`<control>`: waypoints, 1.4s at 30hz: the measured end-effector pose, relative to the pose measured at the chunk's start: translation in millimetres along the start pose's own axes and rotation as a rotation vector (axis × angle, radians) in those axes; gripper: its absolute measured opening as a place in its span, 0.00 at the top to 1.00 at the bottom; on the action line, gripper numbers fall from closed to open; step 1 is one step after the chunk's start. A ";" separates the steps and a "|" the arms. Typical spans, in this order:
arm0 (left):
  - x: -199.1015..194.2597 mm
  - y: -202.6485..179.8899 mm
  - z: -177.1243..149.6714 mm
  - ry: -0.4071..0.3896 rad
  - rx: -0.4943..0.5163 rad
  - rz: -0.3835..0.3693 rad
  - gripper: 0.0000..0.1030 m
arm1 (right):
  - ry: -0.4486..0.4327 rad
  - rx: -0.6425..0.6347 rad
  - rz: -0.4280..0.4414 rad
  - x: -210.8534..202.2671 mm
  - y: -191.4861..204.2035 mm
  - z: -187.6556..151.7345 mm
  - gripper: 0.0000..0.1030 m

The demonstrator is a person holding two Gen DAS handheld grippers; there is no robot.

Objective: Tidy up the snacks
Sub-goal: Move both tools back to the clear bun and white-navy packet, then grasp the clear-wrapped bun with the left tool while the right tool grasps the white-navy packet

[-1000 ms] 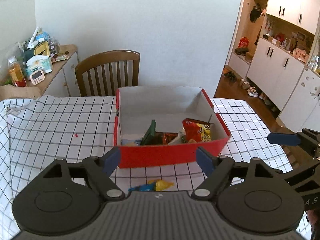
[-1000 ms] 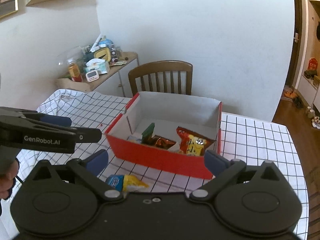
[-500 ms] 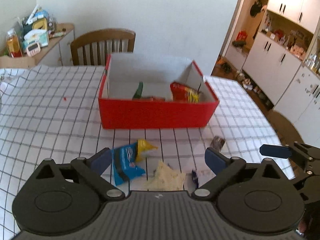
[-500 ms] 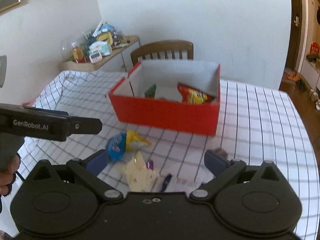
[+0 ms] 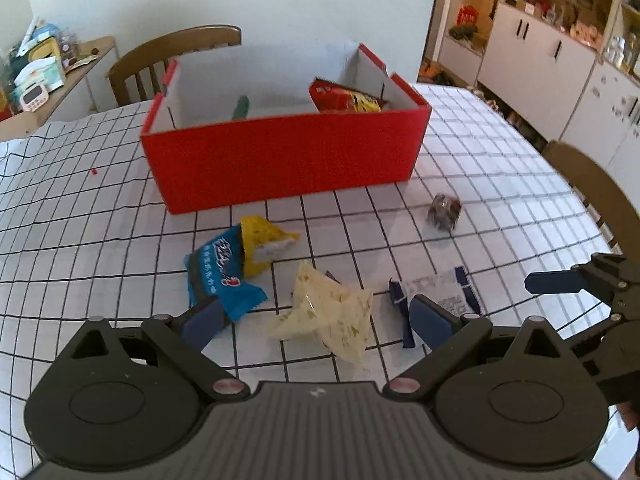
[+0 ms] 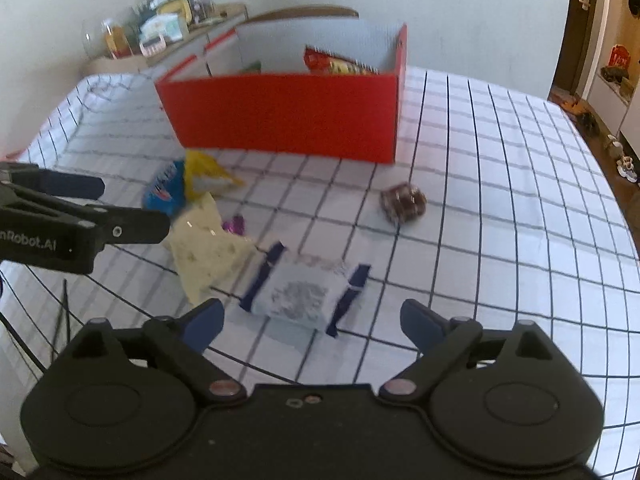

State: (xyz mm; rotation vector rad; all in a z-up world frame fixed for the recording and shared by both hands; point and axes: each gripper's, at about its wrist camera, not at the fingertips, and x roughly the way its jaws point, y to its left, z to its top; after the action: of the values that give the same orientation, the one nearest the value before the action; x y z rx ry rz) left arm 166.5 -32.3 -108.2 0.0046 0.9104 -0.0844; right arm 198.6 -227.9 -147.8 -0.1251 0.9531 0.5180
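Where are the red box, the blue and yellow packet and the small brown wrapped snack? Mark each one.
red box (image 5: 284, 160): left wrist view, middle of its front wall.
blue and yellow packet (image 5: 224, 268): left wrist view, its blue half.
small brown wrapped snack (image 6: 403, 201): right wrist view, middle of the wrapper.

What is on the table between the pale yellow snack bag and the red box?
In the left wrist view, a blue and yellow packet lies between the pale yellow bag and the red box.

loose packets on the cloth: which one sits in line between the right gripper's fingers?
The white packet with dark blue ends, lying just ahead of the closing right hand-held gripper. The pale yellow packet lies off to its left.
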 end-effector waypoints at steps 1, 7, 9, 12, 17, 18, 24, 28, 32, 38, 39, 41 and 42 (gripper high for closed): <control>3.3 -1.3 -0.9 0.000 0.009 0.000 0.03 | 0.009 -0.002 0.002 4.0 -1.1 -1.4 0.13; 22.7 -8.6 -4.1 0.014 0.061 0.000 0.03 | 0.040 -0.012 0.014 23.1 -6.8 -3.7 0.18; 30.3 -9.4 -3.5 0.028 0.063 0.006 0.04 | 0.046 -0.013 0.020 28.3 -7.8 -1.8 0.19; 38.7 -13.5 -3.4 0.037 0.088 0.010 0.04 | 0.056 -0.002 0.028 36.4 -10.0 0.6 0.21; 50.7 -15.3 -0.7 0.066 0.095 0.004 0.16 | 0.068 0.013 0.029 47.8 -13.6 4.9 0.25; 53.4 -14.8 -0.4 0.073 0.093 0.003 0.18 | 0.070 0.016 0.034 49.8 -13.8 5.2 0.25; 61.9 -11.6 -1.5 0.113 0.086 -0.008 0.39 | 0.051 -0.016 0.039 52.3 -7.2 6.7 0.32; 61.0 -10.9 -2.6 0.111 0.080 -0.020 0.44 | 0.039 -0.018 0.057 51.1 -4.6 5.3 0.47; 58.4 -10.3 -2.5 0.108 0.071 -0.023 0.50 | 0.022 -0.003 0.053 48.2 -3.4 4.2 0.55; 53.1 -8.5 -4.0 0.118 0.047 -0.023 0.53 | -0.017 0.076 0.068 38.6 -11.9 2.9 0.73; 51.4 -8.1 -4.6 0.118 0.041 -0.024 0.53 | -0.024 0.083 0.069 36.3 -12.0 2.7 0.75; 47.6 -7.0 -6.1 0.115 0.028 -0.029 0.54 | -0.040 0.090 0.068 31.6 -11.0 2.4 0.78; 45.0 -6.2 -6.8 0.113 0.021 -0.034 0.54 | -0.048 0.090 0.066 28.7 -9.7 1.8 0.80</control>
State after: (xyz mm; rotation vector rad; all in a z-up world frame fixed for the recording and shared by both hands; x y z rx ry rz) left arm 188.1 -41.5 -147.7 0.0129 1.0226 -0.1266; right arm 218.0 -225.3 -171.0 0.0003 0.9344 0.5358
